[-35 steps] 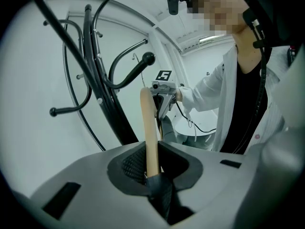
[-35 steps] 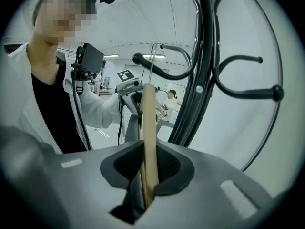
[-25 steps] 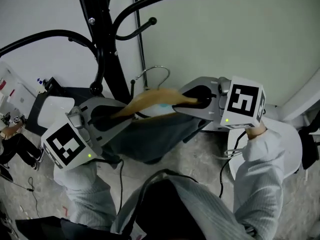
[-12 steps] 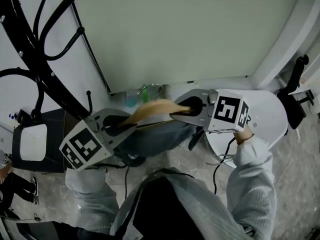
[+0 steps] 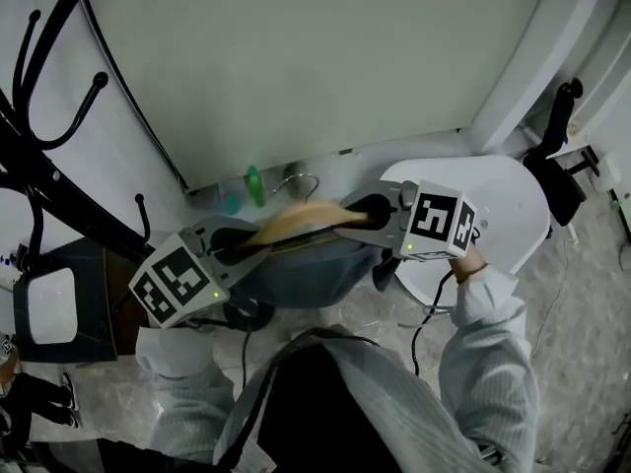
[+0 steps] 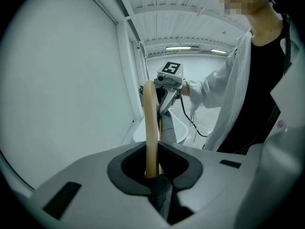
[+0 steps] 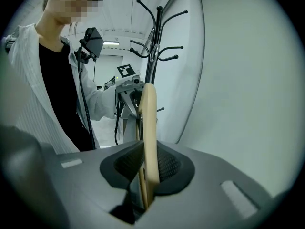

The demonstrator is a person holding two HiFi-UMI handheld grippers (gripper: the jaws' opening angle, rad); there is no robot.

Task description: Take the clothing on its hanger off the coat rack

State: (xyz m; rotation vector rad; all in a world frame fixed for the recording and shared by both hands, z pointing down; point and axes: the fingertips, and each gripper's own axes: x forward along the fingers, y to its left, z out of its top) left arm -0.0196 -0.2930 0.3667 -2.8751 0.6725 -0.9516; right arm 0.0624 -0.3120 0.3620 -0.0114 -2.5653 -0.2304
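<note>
A bare workroom, lab- or studio-like — plain pale walls (image 5: 325, 57) close beyond the left gripper (image 5: 235, 247) and right gripper (image 5: 367, 211), a ribbed white ceiling (image 6: 190, 13) with strip lights (image 6: 183, 47) overhead, a speckled hard floor (image 5: 582, 313) below, a black coat rack (image 7: 152, 56) off to the left one's side, a round white table (image 5: 513, 190) by the right.

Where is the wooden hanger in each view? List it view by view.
Head view: centre, the wooden hanger bridges the left gripper and right gripper.
Left gripper view: hanger lower centre, rising upright from the jaws.
Right gripper view: hanger lower centre, upright between the jaws.
Shared landmark: the pale wall beside it.
</note>
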